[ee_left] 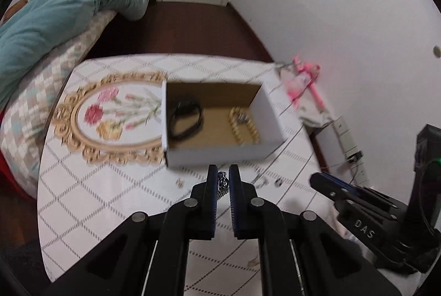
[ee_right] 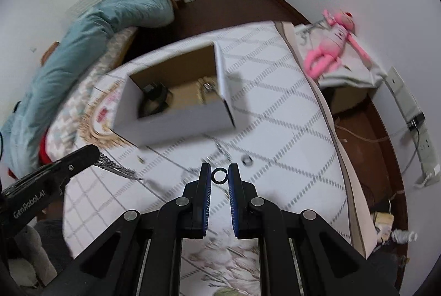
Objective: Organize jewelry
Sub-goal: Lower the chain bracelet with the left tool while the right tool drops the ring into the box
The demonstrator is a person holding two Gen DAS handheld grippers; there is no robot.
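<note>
A white cardboard box [ee_left: 215,154] with a brown inside stands on the round table and also shows in the right wrist view [ee_right: 176,122]. In it lie a black band [ee_left: 186,119] and a gold bracelet [ee_left: 244,128]. My left gripper [ee_left: 222,180] is shut on a silver chain [ee_left: 222,185], just in front of the box; the chain hangs from it in the right wrist view [ee_right: 115,167]. My right gripper [ee_right: 219,176] is shut on a dark ring [ee_right: 219,176] above the table. Small loose pieces [ee_left: 278,182] lie on the cloth, one of them a ring [ee_right: 247,160].
The table has a white diamond-pattern cloth [ee_left: 110,185] with a gold-framed flower motif [ee_left: 110,114]. A bed with a teal blanket [ee_left: 69,15] is at the left. A pink plush toy [ee_right: 330,53] lies at the right by the wall. Cables and a power strip [ee_right: 419,136] are on the floor.
</note>
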